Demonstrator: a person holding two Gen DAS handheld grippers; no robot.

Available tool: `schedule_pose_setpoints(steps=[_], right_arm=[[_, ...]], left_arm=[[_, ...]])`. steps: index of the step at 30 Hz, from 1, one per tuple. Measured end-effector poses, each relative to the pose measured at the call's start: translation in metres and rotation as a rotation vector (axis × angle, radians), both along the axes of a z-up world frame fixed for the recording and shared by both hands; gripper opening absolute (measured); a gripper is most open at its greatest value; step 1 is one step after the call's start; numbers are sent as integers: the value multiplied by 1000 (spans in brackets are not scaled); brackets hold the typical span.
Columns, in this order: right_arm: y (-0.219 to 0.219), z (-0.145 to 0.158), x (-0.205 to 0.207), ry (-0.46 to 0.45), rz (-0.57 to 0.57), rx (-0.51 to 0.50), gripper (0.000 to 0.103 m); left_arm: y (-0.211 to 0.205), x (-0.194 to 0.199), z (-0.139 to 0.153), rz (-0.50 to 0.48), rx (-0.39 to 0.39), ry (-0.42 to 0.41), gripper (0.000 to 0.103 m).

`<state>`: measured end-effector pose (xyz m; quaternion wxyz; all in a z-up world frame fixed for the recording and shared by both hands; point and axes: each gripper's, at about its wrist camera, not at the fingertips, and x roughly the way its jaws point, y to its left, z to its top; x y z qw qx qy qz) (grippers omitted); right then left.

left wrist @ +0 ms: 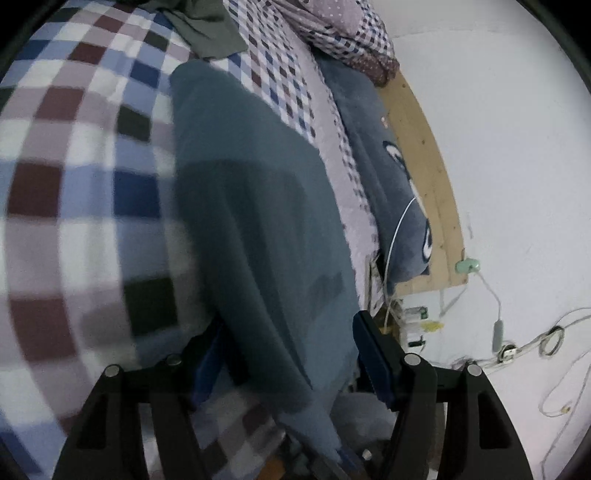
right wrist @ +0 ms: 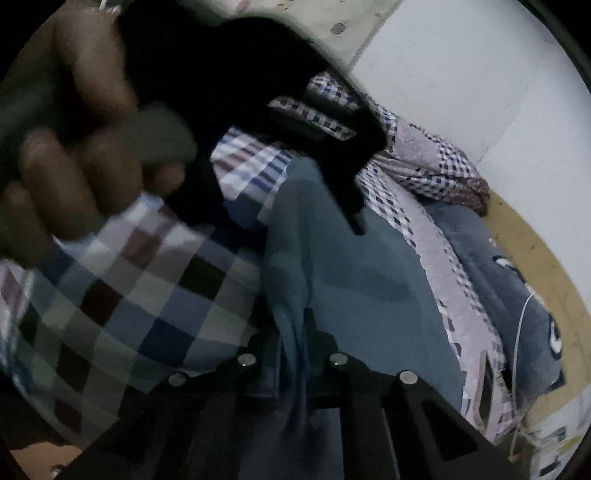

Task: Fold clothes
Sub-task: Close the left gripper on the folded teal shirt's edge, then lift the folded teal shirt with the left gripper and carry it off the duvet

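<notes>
A teal-grey garment (left wrist: 251, 184) lies stretched out on a checked bedsheet (left wrist: 74, 184). In the left wrist view my left gripper (left wrist: 291, 350) stands open at the garment's near end; the cloth runs between its two fingers, and neither pad visibly presses on it. In the right wrist view my right gripper (right wrist: 291, 350) is shut on a bunched fold at the edge of the same garment (right wrist: 362, 277). Above it, a hand (right wrist: 74, 166) holds the left tool, whose black frame (right wrist: 332, 147) reaches down over the garment.
An olive green garment (left wrist: 207, 29) and a bundled checked quilt (left wrist: 343, 33) lie at the far end of the bed. A grey-blue printed pillow (left wrist: 388, 166) rests against a wooden board (left wrist: 424, 147). White cables (left wrist: 517, 343) trail along the pale surface to the right.
</notes>
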<state>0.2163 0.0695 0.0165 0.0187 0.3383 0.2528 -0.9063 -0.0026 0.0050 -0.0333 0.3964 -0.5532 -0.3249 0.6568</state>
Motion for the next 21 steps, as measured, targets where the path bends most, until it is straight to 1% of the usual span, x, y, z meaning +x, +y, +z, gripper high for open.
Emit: schedule_pose_setpoints(steps=[6,11,13,14,15,16,17,18,20,21], right_arm=[[26,35,4,0,-13,-142,6],[37,54,3,-1,-15,-190,6],[37,57,6,-4,-13,-192,6],[35,58,9,-4,-15,-184,5],[35,58,10,-5,-15,-182,5],[37,56,9,-9,-16,-183,5],[36,54,11,-11,-15,-182,5],[35,53,12,-13,-14,-181,5],[32,49,15,-17,-7,-174,5],[30,47,16,-19,-4,-170,6]], left_arm=[[9,-47,-2,35,69,6,71],[2,-81,-9,79,129,0,65],[5,-92,-11,80,115,15,60],[6,-96,-12,78,102,23,54],[8,-100,-14,77,83,29,51],[9,-103,-16,69,77,34,49],[10,-106,-17,62,71,38,45],[9,-107,-18,63,70,42,37],[7,-106,-17,80,61,45,30],[7,-104,-12,84,42,60,28]])
